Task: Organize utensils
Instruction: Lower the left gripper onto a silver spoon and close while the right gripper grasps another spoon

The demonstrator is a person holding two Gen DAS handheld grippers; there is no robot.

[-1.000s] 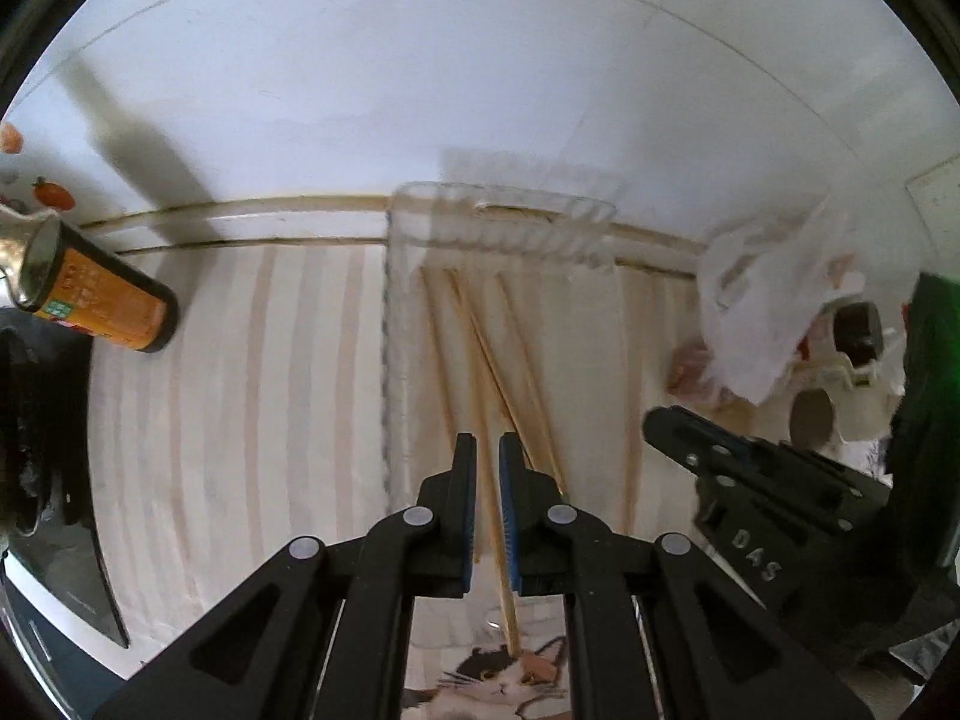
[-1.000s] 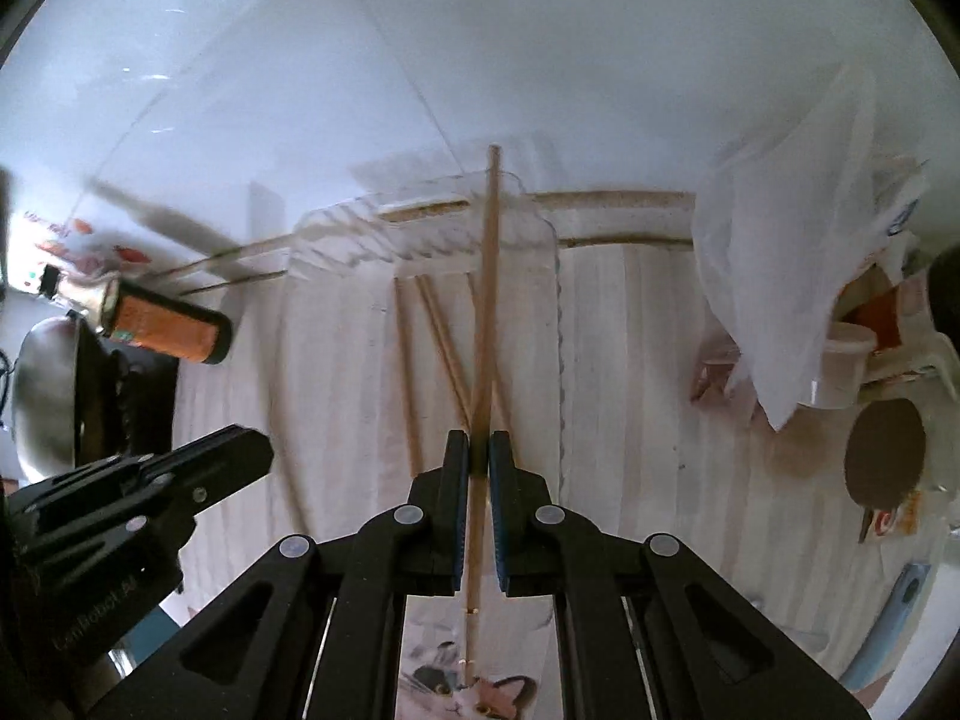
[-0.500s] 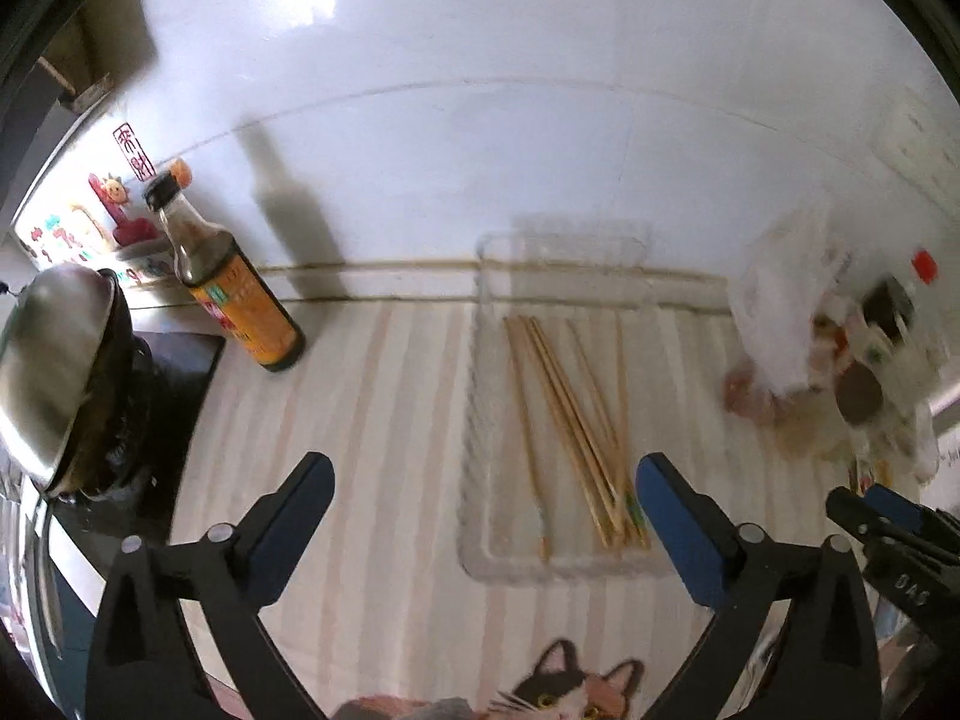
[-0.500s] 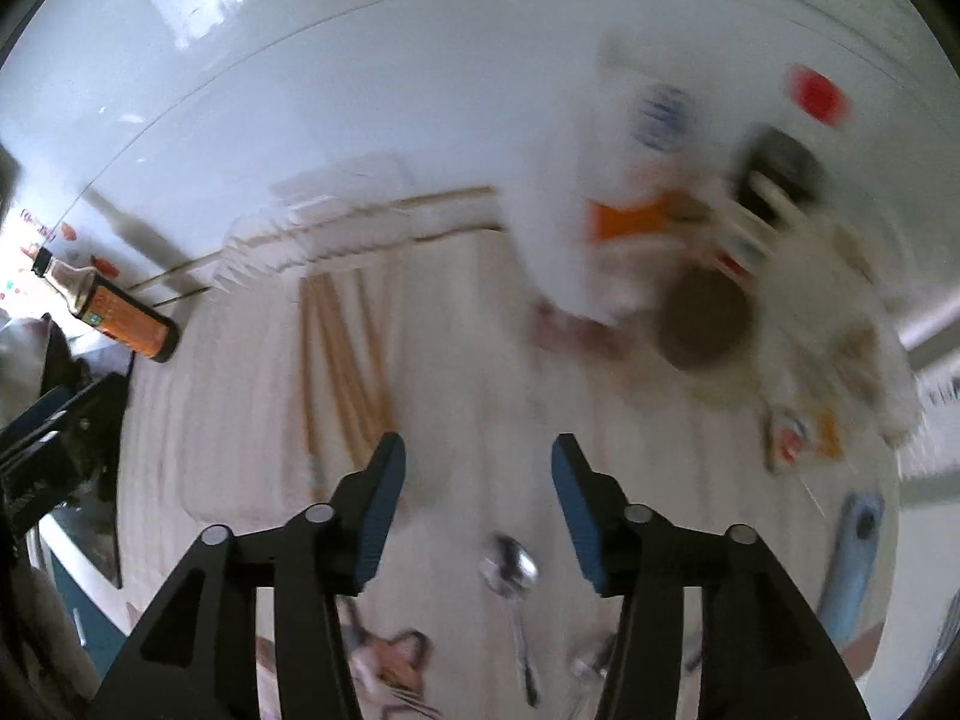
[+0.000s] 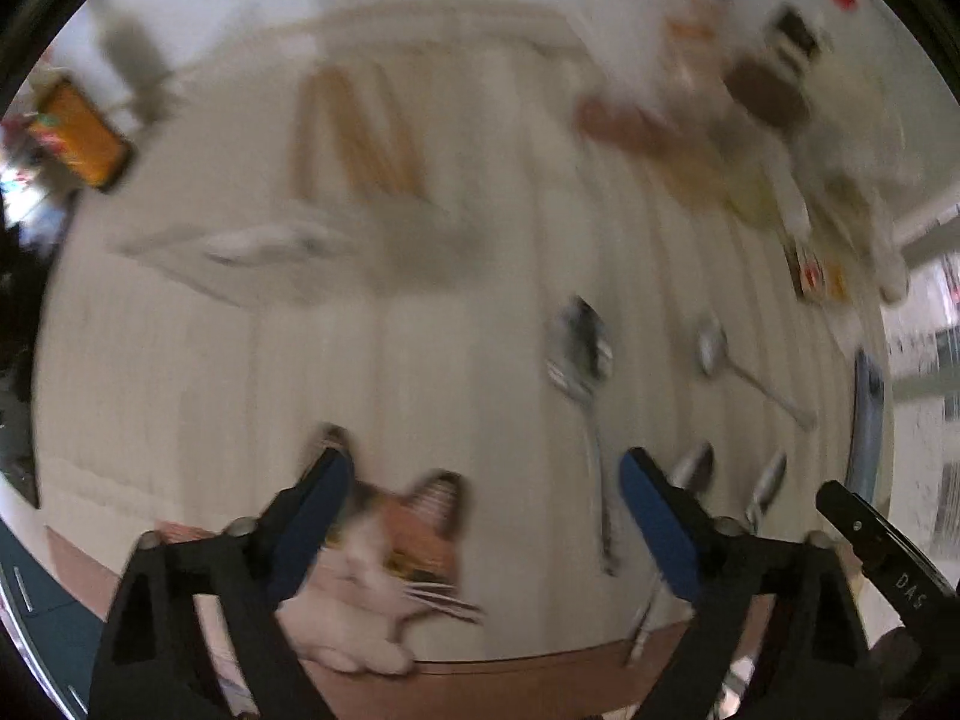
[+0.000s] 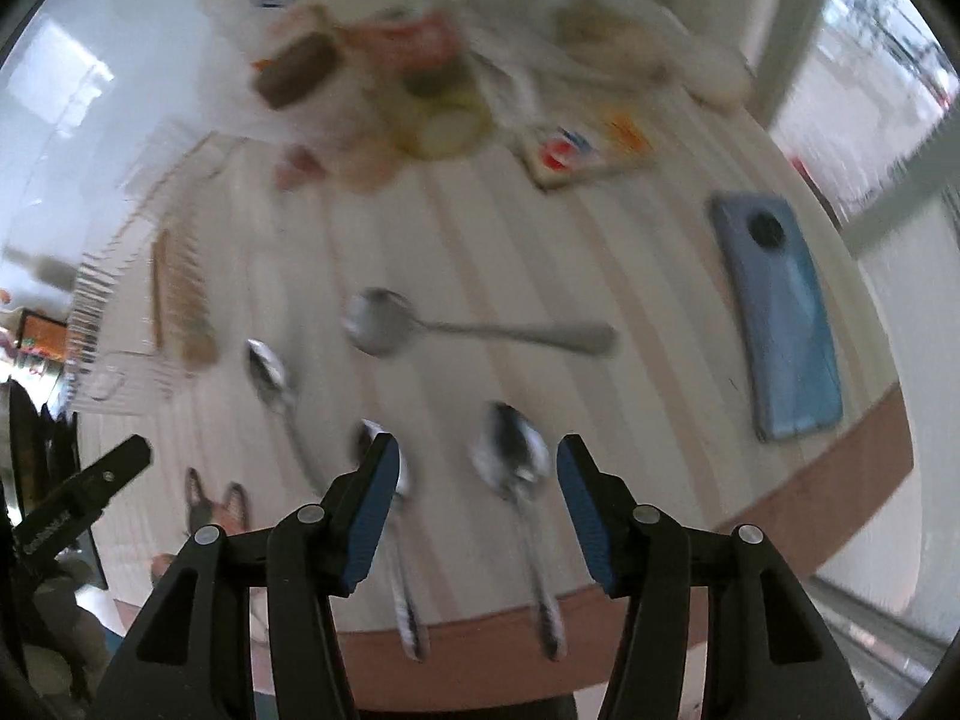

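Note:
Both views are motion-blurred. My left gripper (image 5: 480, 468) is open and empty above the cat print at the cloth's near edge. My right gripper (image 6: 477, 453) is open and empty, its jaws either side of a metal spoon (image 6: 513, 450). Several more spoons lie on the striped cloth: one (image 6: 384, 318) crosswise, one (image 6: 270, 369) to the left, one (image 6: 396, 480) under the left finger. In the left wrist view a spoon (image 5: 579, 348) lies just right of centre. Wooden chopsticks (image 5: 360, 132) lie in the clear tray (image 5: 252, 240) at the back.
A blue phone (image 6: 780, 312) lies at the right of the table. A pile of bags and packets (image 6: 420, 60) sits at the back. An orange-labelled sauce bottle (image 5: 78, 132) stands at the far left. The table's brown front edge (image 6: 780, 492) is close.
Both grippers let go of their chopsticks in the tray, opened wide and swung back and right toward the spoons near the table's front edge.

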